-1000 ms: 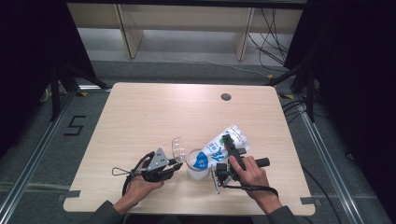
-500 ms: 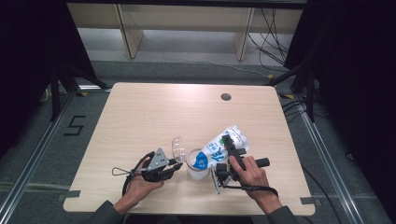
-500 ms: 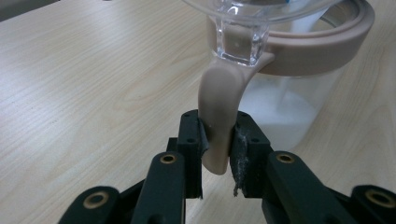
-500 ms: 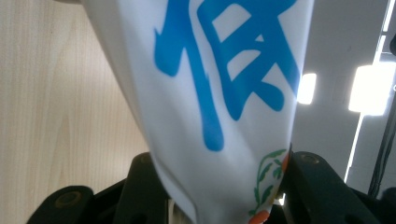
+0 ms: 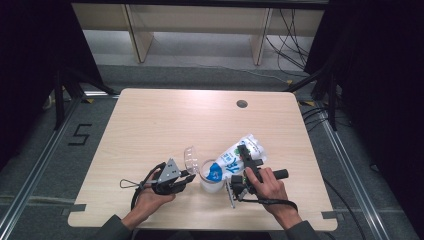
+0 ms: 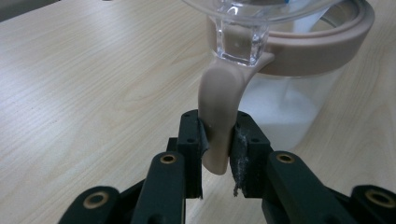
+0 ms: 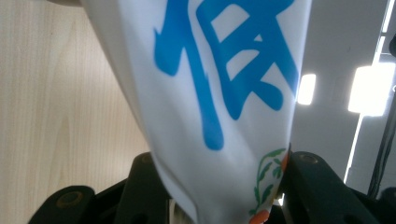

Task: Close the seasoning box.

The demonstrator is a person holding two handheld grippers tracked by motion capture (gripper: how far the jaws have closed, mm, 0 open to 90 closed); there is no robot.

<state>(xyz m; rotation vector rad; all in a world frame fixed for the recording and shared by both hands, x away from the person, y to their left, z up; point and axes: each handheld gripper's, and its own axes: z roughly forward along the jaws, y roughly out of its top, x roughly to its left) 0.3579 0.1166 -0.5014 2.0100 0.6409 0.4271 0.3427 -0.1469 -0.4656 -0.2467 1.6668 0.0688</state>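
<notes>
White bag [image 5: 236,159], lower centre of the high view, sits tipped over the clear jar [image 5: 211,176], same as a second ago. Right gripper [image 5: 246,165] clamps the bag; left gripper [image 6: 217,144] pinches the jar's tan handle [image 6: 219,109]. Pour likely mid-way.

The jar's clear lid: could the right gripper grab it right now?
Probably not. The right gripper is shut on the tipped bag, so it's busy, and the jar stands between it and the lid.

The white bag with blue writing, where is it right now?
In the high view the bag is at the table's near right, held tilted by the right claw with its lower end over the jar.
</notes>
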